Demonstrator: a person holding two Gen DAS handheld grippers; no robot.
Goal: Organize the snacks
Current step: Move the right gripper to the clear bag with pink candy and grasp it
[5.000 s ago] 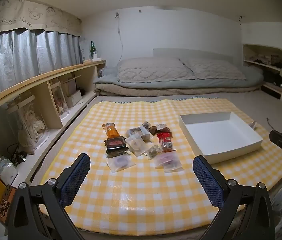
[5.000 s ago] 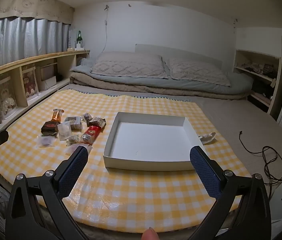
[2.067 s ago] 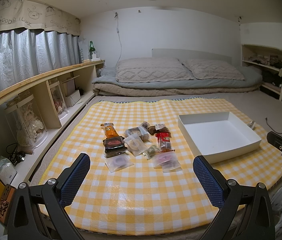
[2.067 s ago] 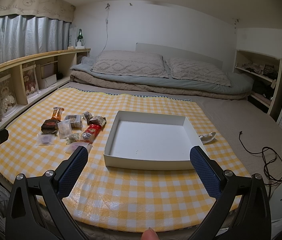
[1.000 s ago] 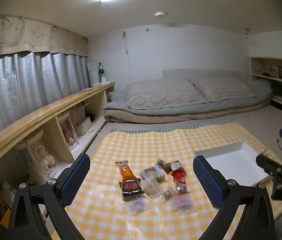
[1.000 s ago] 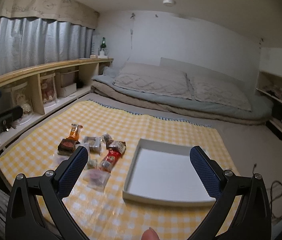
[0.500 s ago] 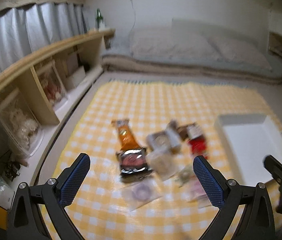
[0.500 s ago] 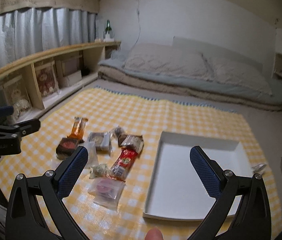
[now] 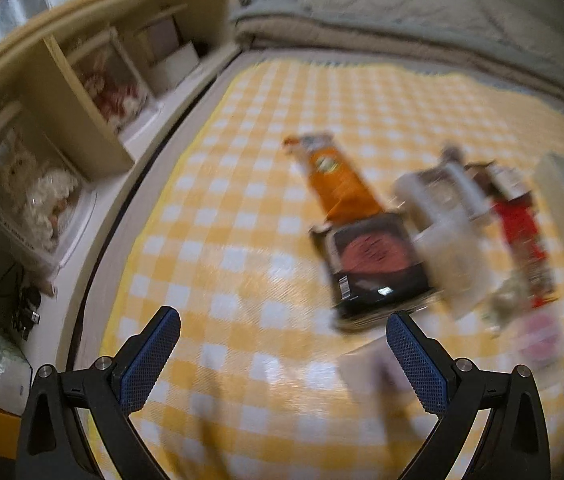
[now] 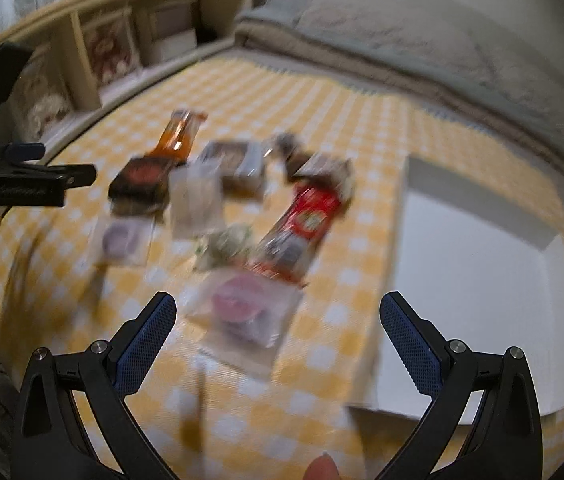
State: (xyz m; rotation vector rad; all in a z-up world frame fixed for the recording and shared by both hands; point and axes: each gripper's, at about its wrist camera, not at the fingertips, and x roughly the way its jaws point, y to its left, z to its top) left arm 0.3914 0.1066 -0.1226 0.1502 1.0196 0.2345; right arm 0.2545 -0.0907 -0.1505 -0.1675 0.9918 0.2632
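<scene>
No label reads on the blurred red packet (image 10: 301,224) or black packet (image 9: 373,264).

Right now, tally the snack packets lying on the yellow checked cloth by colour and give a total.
Orange foil packet: 1
Black packet with a red circle: 1
Long red packet: 1
Dark brown wrappers: 2
Small greenish packet: 1
Clear or pale plastic packets: 4
Total: 10, though motion blur makes the count approximate.
</scene>
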